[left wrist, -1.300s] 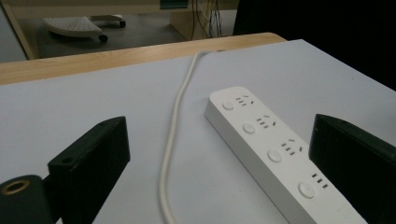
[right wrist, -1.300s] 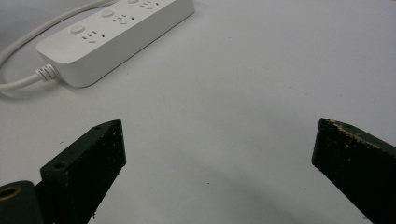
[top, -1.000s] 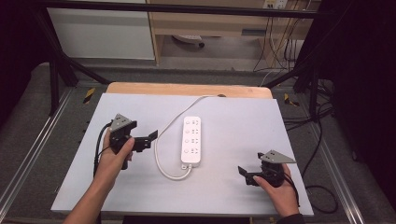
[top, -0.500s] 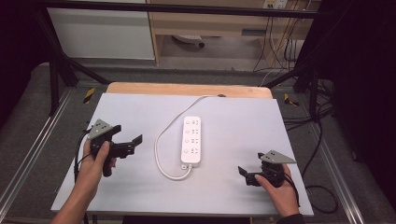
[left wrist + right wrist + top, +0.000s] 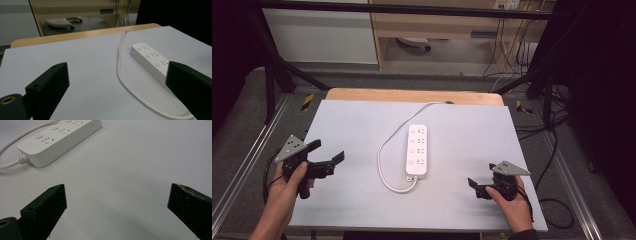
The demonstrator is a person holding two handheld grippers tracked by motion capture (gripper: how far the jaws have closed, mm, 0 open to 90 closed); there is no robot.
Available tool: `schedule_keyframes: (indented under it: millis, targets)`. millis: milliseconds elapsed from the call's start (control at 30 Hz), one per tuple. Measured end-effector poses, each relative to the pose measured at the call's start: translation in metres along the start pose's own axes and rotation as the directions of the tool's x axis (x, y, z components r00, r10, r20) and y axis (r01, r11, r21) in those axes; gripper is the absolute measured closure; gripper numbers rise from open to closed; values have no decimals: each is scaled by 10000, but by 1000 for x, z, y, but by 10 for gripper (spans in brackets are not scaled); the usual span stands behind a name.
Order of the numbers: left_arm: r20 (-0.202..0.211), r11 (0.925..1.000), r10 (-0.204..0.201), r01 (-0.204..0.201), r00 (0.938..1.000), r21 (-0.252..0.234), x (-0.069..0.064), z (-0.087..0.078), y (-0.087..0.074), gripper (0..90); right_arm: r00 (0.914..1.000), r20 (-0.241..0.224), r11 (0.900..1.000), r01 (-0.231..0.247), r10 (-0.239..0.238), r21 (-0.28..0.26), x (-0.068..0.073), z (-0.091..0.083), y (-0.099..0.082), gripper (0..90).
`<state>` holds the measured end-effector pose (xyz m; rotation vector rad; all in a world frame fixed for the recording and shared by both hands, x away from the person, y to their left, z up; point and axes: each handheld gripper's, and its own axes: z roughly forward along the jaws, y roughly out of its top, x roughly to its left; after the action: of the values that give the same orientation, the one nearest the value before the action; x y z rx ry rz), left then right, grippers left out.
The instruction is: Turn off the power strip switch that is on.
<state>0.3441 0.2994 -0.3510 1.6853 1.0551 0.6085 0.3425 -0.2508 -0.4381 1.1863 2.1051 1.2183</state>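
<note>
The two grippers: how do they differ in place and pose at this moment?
The left gripper is near the table's left edge, farther from the power strip; the right gripper is near the front right corner. The left one looks raised and tilted; the right one sits low over the table. Both are open, hold nothing, and point toward the strip.

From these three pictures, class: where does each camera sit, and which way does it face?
High view: above the person's side, looking forward and down at the table; both forearms, left gripper, right gripper.
Left gripper view: rides that gripper, looking between its open fingers at the power strip.
Right gripper view: low over the table, open fingers.
All three share the power strip and its cord.
</note>
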Motion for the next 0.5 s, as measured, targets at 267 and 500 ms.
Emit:
schedule_keyframes:
  millis: [267, 500]
  targets:
    - [-171, 9987, -408, 402, 9990, -310, 13, -19, -4, 51, 10000, 7, 10000, -6, 6, 0, 0, 0, 0, 28]
    - [-130, 9985, -516, 513, 9986, -173, 23, -25, -9, 50, 10000, 7, 10000, -60, 60, 46, -2, 1, -1, 29]
